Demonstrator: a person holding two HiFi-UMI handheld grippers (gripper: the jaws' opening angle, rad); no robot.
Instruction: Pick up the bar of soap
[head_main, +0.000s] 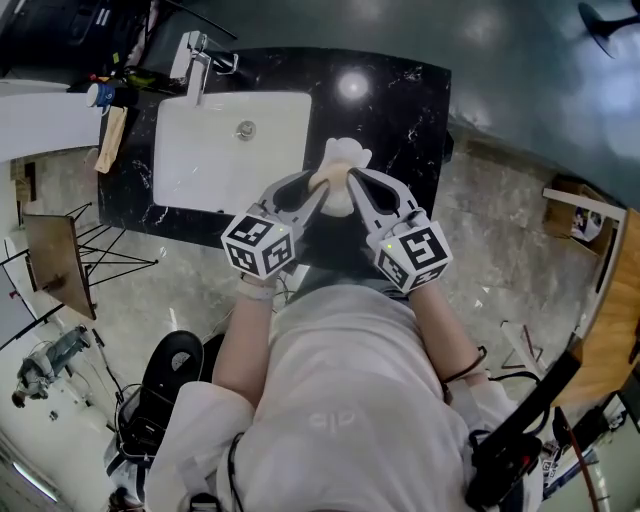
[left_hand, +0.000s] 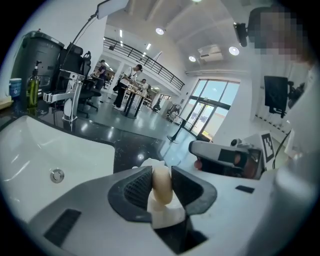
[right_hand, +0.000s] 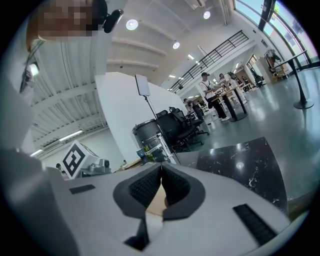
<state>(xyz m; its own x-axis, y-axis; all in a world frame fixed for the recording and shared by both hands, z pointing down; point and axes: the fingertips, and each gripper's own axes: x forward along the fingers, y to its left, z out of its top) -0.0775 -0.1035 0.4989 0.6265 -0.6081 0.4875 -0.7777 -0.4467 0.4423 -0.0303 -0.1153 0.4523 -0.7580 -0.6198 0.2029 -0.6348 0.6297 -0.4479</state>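
Left tool (left_hand: 162, 180): you have it pinching the soap (left_hand: 161, 191), its jaws pressing on both flat faces.
Right tool (right_hand: 161, 182): pressed together, tips meeting. A tan patch shows in the gap below them, and what it is cannot be told.
Tool positions: your two tools lie just beside each other, tips converging at the soap.
Soap: cream bar, on edge in your left tool, over the surface (head_main: 400, 110) just right of the sink (head_main: 200, 160).
White object (head_main: 346, 152): lumpy, directly beyond the soap.
Surface: black, marbled.
Faucet (head_main: 195, 60): at the sink's far edge.
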